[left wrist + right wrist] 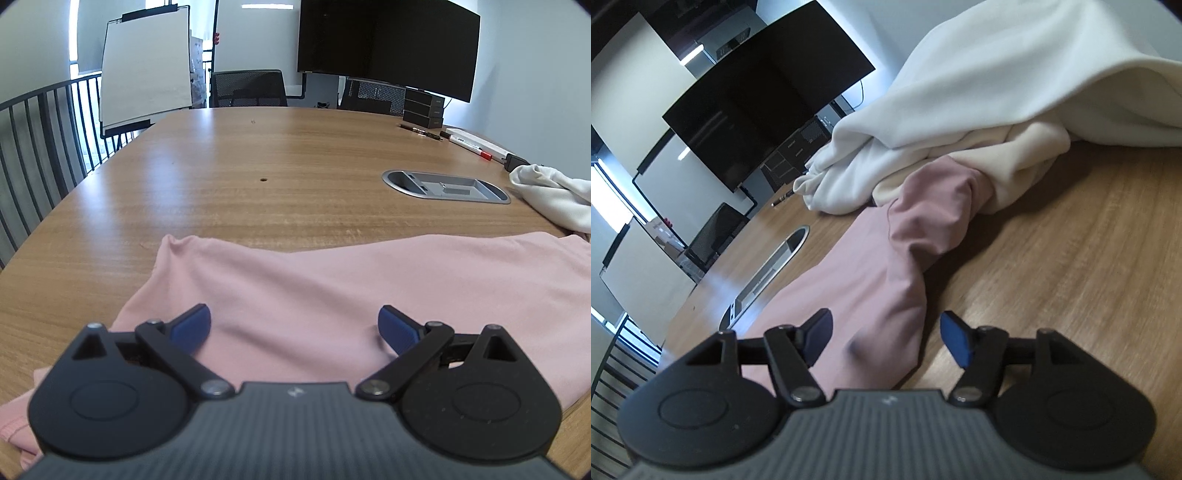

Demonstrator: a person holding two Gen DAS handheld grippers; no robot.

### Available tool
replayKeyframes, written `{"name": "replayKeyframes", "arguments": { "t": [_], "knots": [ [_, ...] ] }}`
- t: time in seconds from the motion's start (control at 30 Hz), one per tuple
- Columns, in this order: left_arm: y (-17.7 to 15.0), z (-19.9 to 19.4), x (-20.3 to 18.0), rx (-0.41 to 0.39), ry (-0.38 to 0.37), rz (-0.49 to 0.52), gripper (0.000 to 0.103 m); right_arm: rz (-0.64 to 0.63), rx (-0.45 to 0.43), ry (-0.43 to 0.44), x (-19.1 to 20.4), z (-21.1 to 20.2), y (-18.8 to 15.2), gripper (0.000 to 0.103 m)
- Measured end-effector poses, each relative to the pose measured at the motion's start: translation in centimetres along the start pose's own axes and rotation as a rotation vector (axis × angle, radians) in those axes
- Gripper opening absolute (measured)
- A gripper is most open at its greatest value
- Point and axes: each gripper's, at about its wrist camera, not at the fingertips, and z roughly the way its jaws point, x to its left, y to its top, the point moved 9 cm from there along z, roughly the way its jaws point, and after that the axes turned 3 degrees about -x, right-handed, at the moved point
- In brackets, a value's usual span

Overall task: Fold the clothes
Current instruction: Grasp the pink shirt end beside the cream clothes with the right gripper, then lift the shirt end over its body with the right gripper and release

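- My left gripper (294, 326) hung over the pink garment (332, 291), jaws spread wide, both blue pads clear of the cloth and gripping nothing.
- My right gripper (886, 339) also stood wide; a bunched ridge of that pink garment (886, 280) ran up between the pads, but neither pad pressed on it, so I held nothing there either.
- The garment lay across the near side of the wooden table (258, 166), flat and smooth under my left hand, crumpled at the far right end where it ran up against the heap of white clothes (979, 122).
- I judged the step to be a re-grip before a fold, and the rumpled right end was the thing to sort out first.
- To do it well, I thought, I should pinch only the pink edge, low and close to the table, and keep the pads off the white cloth touching it.
- My left jaws would do best taking the near hem at a matching point, so both hands could lift evenly.
- The risk I saw was dragging the white heap along, or catching a double layer in the ridge and folding a crease in.
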Motion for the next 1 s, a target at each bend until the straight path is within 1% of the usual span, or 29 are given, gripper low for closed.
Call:
{"name": "replayKeyframes", "arguments": {
  "t": [0.17,0.27,0.33,0.37,0.4,0.43,0.5,0.6,0.67,0.77,0.87,0.93,1.0],
  "knots": [
    [0.0,0.0,0.0,-0.002,-0.001,-0.001,0.098,-0.021,-0.041,-0.012,-1.2,0.5,1.5,0.071],
    [0.1,0.0,0.1,-0.005,-0.003,-0.006,0.098,-0.041,-0.031,0.001,-1.0,1.8,2.3,0.071],
    [0.1,0.0,0.1,-0.008,-0.002,-0.009,0.098,-0.067,-0.026,-0.003,-0.6,2.7,2.7,0.068],
    [0.1,0.0,0.1,-0.009,-0.002,-0.011,0.098,-0.090,-0.019,-0.015,-0.3,3.2,2.8,0.051],
    [0.2,-0.1,0.1,-0.011,-0.002,-0.012,0.098,-0.118,-0.007,-0.029,-0.1,3.7,2.7,0.013],
    [0.2,-0.1,0.2,-0.013,-0.002,-0.014,0.098,-0.150,-0.010,-0.039,0.4,3.7,2.6,0.011],
    [0.7,-0.4,0.8,-0.029,0.004,-0.029,0.098,-0.226,-0.053,-0.040,1.9,3.0,2.5,0.010],
    [1.7,-1.3,2.1,-0.064,0.017,-0.062,0.098,-0.383,-0.149,0.009,5.7,0.9,2.3,0.009],
    [2.9,-2.3,3.7,-0.104,0.029,-0.115,0.098,-0.441,-0.186,0.061,8.3,-0.3,2.3,0.009],
    [4.5,-4.1,7.8,-0.175,0.081,-0.260,0.098,-0.469,-0.218,0.137,12.6,-1.4,2.7,0.009],
    [5.0,-5.3,11.5,-0.206,0.105,-0.399,0.098,-0.467,-0.243,0.211,17.6,-1.5,2.7,0.009],
    [4.9,-5.3,12.9,-0.200,0.101,-0.461,0.098,-0.478,-0.261,0.269,21.3,-1.7,2.0,0.008],
    [5.0,-5.3,13.1,-0.193,0.086,-0.483,0.098,-0.523,-0.269,0.347,25.7,-2.2,-0.1,0.008]
  ]
}}
